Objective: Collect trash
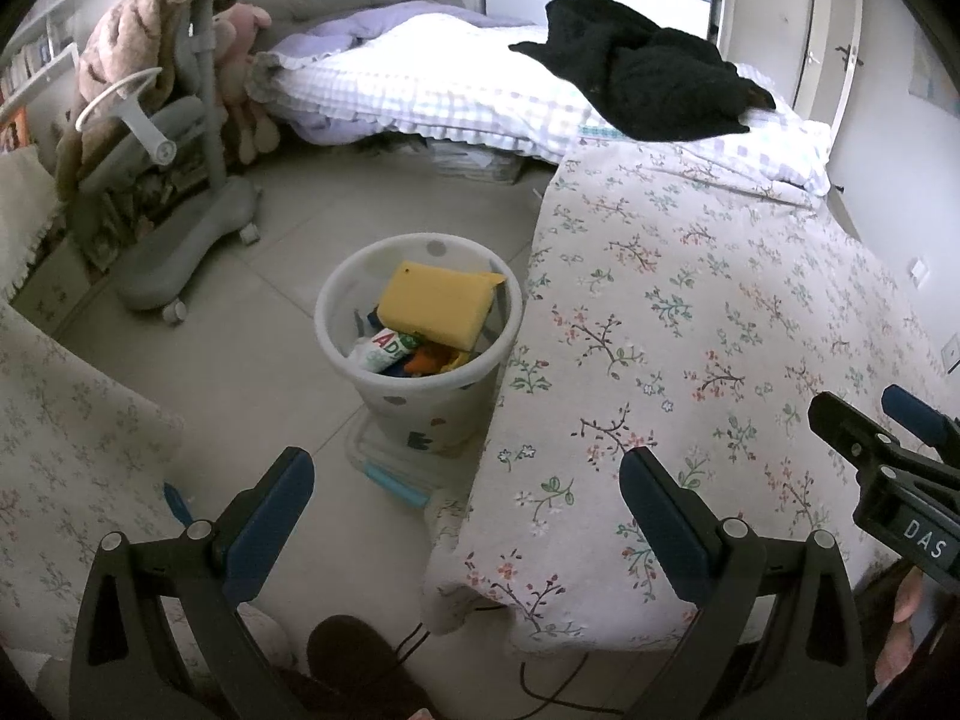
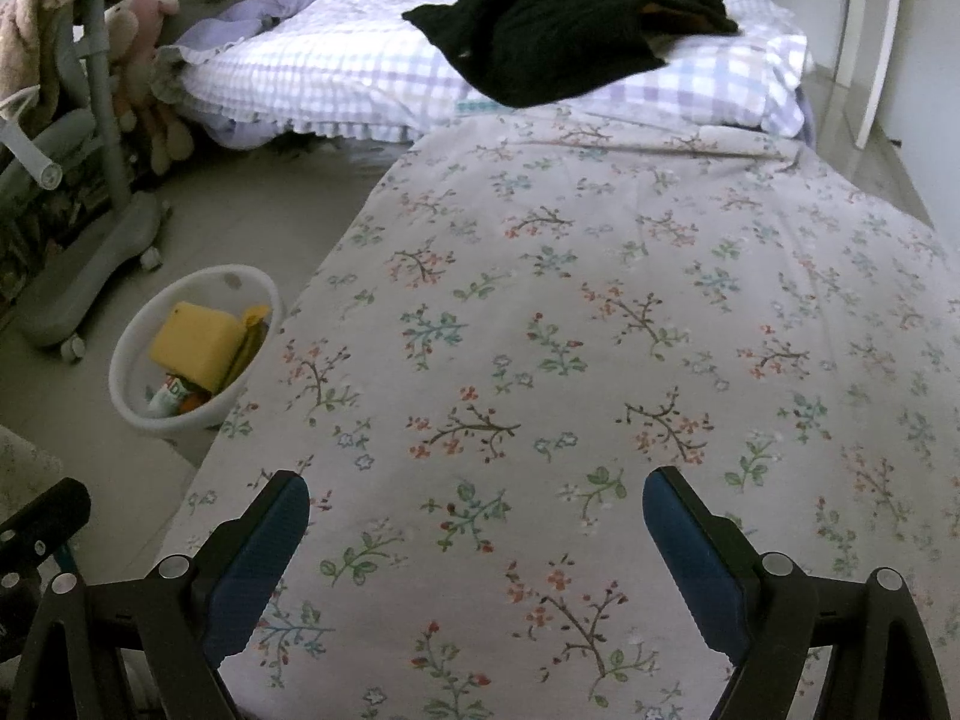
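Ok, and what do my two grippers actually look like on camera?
Both match: the left gripper and right gripper have black angular frames with silver round rivets and flat dark-blue ribbed pads. The right gripper's body carries white lettering "DAS".

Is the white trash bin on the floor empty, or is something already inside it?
Not empty. The white trash bin stands upright and holds a yellow sponge and some packaging.

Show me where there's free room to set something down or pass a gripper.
Free: the floral cover between both grippers and the black garment; floor tiles between the grey chair base and the bin. Crowded: the bin, filled by the yellow sponge.
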### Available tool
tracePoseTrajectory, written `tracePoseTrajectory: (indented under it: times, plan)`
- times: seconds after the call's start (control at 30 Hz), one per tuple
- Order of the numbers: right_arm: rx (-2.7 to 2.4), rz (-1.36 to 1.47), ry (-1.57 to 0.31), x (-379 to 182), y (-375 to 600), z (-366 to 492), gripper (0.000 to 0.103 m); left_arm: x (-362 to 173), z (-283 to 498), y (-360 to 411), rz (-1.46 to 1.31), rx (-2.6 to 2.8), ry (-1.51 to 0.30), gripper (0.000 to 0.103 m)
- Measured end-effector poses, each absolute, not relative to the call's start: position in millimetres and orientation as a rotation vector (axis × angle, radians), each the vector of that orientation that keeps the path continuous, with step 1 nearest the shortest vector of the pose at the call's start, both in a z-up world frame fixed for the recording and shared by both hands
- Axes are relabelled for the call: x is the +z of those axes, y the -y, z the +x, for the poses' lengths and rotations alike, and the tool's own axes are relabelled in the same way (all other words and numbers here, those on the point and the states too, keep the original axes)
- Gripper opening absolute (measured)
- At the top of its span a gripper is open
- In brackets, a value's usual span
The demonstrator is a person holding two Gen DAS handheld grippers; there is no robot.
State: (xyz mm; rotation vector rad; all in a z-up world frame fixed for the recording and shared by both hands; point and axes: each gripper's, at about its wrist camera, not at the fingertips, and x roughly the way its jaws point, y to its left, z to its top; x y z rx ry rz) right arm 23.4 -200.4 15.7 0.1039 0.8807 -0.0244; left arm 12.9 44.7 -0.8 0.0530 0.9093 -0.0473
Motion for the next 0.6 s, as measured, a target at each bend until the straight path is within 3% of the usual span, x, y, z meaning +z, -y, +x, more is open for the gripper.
tracePoseTrajectory:
  times: [0.6]
  plan:
    - [-0.024, 0.102, -0.877, 14.4, 197.5, 23.3, 0.093, 2.8, 13.1, -47.3, 0.057, -0.038, -0.889, 0.103]
